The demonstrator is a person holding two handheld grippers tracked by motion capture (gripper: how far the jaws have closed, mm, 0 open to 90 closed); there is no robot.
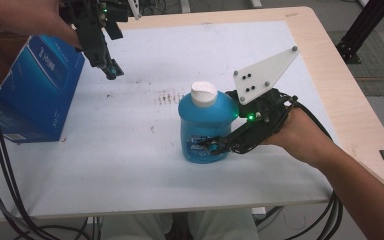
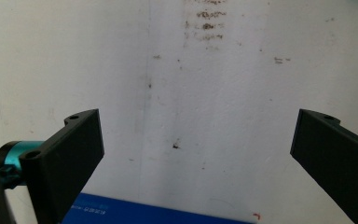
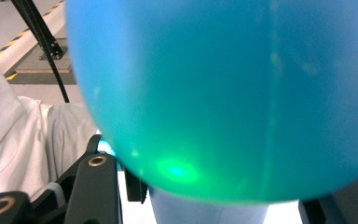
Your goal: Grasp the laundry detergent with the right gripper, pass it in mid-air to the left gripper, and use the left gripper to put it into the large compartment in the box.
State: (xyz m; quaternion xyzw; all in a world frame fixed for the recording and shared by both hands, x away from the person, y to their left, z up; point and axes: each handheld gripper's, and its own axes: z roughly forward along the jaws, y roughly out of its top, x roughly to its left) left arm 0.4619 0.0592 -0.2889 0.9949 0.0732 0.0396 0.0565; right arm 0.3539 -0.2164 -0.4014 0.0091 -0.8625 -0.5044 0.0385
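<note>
Blue bottle (image 1: 202, 127) stands upright mid-worktop, clamped low on its body by the right gripper (image 1: 215, 146) (jaws tight on both sides). Bare worktop (image 1: 130, 150) is left toward the near edge. Left gripper (image 1: 111, 70) is held wide open, gripping nothing, beside the blue box (image 1: 35, 90) at the left edge.

Bench (image 1: 130, 165): white top sheet on a light wooden board, wood edge showing at 12 and 3 o'clock. Brownish smudges (image 1: 167, 96) near centre, also seen in the left gripper view (image 2: 207, 21). Blue bottle (image 1: 202, 127) with white cap stands upright just right of centre. Blue carton (image 1: 32, 92) sits at 9 o'clock, at the left edge, well apart from the bottle.
</note>
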